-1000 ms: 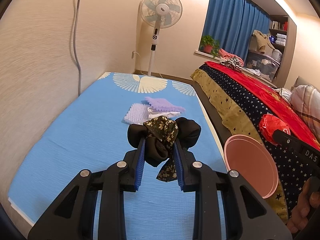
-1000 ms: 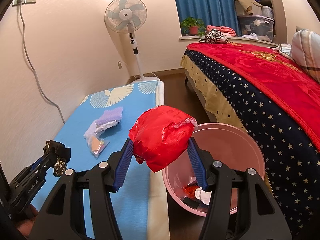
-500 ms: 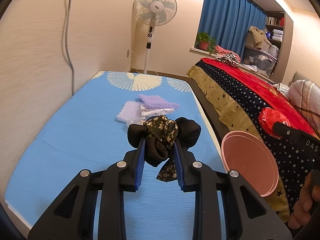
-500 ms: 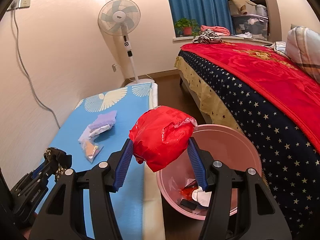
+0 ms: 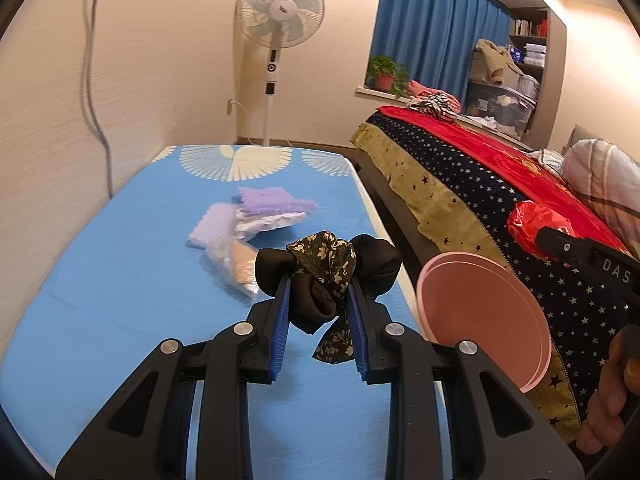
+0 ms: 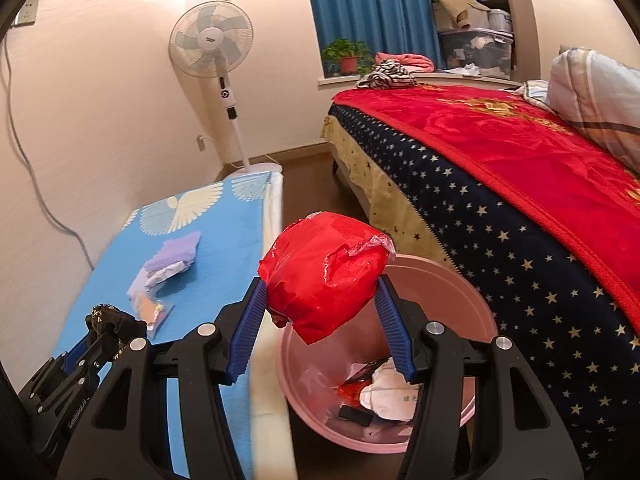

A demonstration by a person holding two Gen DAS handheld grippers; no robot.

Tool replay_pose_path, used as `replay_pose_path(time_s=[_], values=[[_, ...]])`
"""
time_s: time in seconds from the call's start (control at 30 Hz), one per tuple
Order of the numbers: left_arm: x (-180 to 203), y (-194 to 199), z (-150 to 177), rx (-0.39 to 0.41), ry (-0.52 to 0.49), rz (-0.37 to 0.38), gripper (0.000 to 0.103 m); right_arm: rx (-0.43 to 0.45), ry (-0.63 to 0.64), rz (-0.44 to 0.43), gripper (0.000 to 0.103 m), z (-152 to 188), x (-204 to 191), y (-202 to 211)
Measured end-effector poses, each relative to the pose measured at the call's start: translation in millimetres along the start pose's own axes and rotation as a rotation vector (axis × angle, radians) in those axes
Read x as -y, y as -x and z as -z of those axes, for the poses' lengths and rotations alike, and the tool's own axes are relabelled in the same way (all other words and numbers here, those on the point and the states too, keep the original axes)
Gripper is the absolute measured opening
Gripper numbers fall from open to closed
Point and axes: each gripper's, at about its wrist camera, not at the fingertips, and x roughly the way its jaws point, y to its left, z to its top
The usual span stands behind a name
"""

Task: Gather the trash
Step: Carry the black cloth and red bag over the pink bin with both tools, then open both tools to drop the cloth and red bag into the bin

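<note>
The left tongs [image 5: 318, 300] pinch a black and floral cloth [image 5: 324, 268] above the blue mat [image 5: 120, 280]. The right tongs [image 6: 320, 320] clamp a red bag [image 6: 324, 276] over the pink bin [image 6: 472, 292], which stands between mat and bed [image 6: 520, 184]. Purple pads and wrappers [image 5: 248, 220] lie on the mat.

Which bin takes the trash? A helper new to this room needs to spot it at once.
Find the bed with the red and starry blankets. In the gap between it and the blue mat stands a round pink bin, the only pink container there, with wrappers already inside.
</note>
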Motion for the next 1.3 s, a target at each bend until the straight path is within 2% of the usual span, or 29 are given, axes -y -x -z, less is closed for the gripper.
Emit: replay_pose_path(time_s=[0.87,1.3], values=[[67,-41,4,-0.046,-0.056,0.152,0.027,0.027,-0.092,0.202,0.056,-10,53,-8],[108,-66,11,-0.098,-0.09,0.246,0.027,0.024,-0.114,0.264,0.055,-12,73,-14]])
